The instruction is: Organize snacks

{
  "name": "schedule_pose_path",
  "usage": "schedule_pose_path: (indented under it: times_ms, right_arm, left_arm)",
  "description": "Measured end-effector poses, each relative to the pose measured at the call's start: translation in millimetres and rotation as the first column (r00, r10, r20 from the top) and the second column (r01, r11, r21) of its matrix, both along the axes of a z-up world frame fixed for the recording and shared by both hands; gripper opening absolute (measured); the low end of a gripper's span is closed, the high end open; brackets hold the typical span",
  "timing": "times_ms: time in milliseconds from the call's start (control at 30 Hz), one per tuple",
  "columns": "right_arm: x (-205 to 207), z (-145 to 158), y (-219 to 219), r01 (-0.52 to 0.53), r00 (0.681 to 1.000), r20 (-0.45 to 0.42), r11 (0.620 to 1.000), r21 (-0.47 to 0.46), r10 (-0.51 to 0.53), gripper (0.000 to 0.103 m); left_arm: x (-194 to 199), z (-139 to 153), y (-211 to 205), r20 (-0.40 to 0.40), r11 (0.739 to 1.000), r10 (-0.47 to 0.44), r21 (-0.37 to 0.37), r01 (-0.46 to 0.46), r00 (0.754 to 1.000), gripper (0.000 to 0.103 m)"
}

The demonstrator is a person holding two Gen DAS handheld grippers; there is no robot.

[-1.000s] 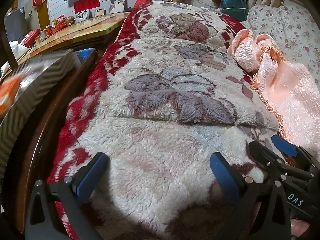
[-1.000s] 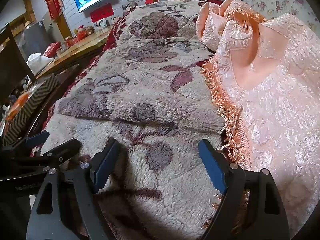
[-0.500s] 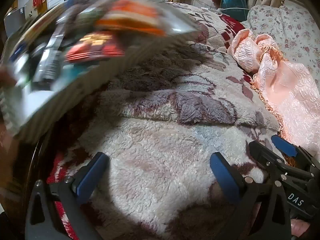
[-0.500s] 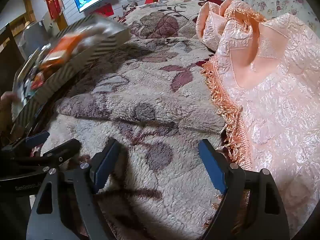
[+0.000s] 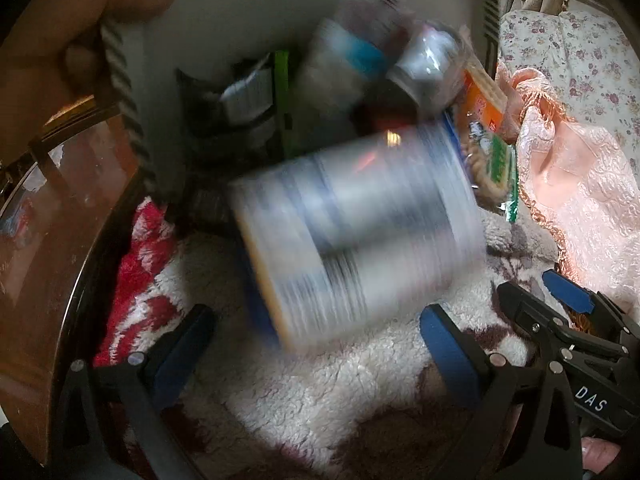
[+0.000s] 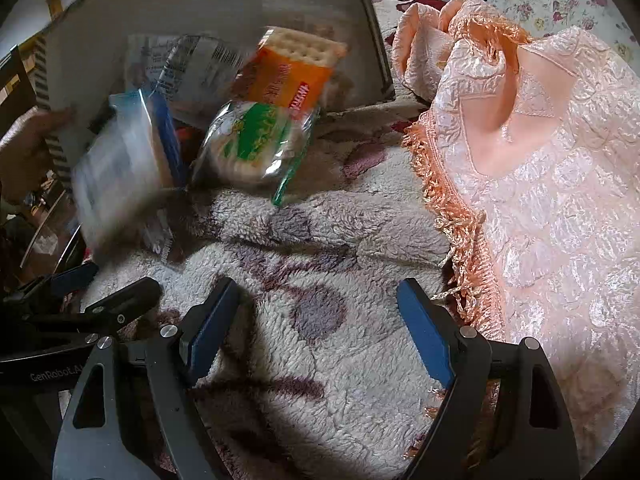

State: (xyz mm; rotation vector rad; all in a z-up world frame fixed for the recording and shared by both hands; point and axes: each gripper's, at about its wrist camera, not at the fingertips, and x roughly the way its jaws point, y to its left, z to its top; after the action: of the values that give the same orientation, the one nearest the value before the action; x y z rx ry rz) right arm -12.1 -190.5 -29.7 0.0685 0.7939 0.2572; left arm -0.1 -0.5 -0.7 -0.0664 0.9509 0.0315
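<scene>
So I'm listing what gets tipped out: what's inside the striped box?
Inside the tilted striped box: an orange cracker pack, a green-labelled biscuit pack, and a blurred white-and-blue package. Wrappers behind them are blurred and partly covered.

motion-blurred blue-and-white can (image 5: 356, 240), label unreadable, smeared packets (image 5: 360, 56) behind it, tilted box (image 6: 208, 4) cropped at the top edge

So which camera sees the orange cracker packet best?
The right wrist view: the orange cracker packet shows its whole front, fairly sharp, tumbling from the striped box. The left wrist view catches only a narrow edge of it behind a blurred white can.
</scene>
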Motion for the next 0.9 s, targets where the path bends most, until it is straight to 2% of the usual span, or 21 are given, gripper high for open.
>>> schedule_pose_path:
  times_ms: [900]
  right_arm:
    - [1.3, -2.0, 0.6, 0.000, 1.000, 0.000, 1.000, -0.002, 0.000, 0.083]
  left_arm:
    - [-2.4, -0.2, -0.4, 0.006, 1.000, 0.003, -0.002, -0.003, 1.000, 0.103]
